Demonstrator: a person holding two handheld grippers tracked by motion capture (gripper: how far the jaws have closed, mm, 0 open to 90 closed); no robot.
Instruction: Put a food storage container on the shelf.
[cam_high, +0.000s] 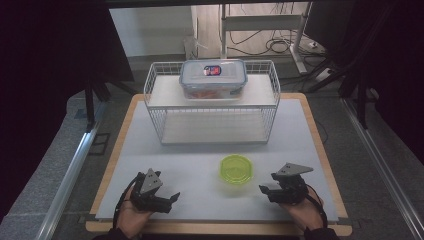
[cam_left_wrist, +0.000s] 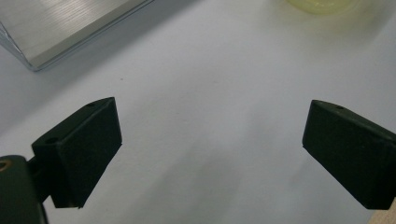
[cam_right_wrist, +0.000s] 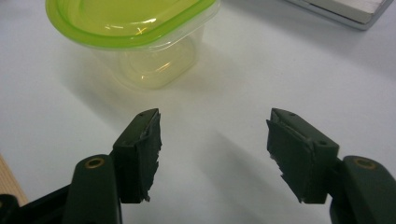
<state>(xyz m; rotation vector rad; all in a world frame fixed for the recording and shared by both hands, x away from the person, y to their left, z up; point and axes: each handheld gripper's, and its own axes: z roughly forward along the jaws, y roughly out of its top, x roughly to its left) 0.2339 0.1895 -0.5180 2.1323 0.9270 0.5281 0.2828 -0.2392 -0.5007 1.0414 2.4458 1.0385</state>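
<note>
Since our right tongs (cam_high: 263, 190) sit parted with nothing between them, just beside the green-lidded tub (cam_high: 236, 169) on the desk (cam_high: 200, 200), we reckon they're lined up for a grab; our left tongs (cam_high: 172, 196) wait wide open, empty.

My table (cam_high: 200, 165) is lit evenly from above while the room around stays dark; soft shadows lie under my jaws, and the near views are slightly blurred at 12 o'clock.

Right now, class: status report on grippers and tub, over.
Left gripper and right gripper open, empty. Green-lidded tub on table between them, untouched. Path clear.
</note>
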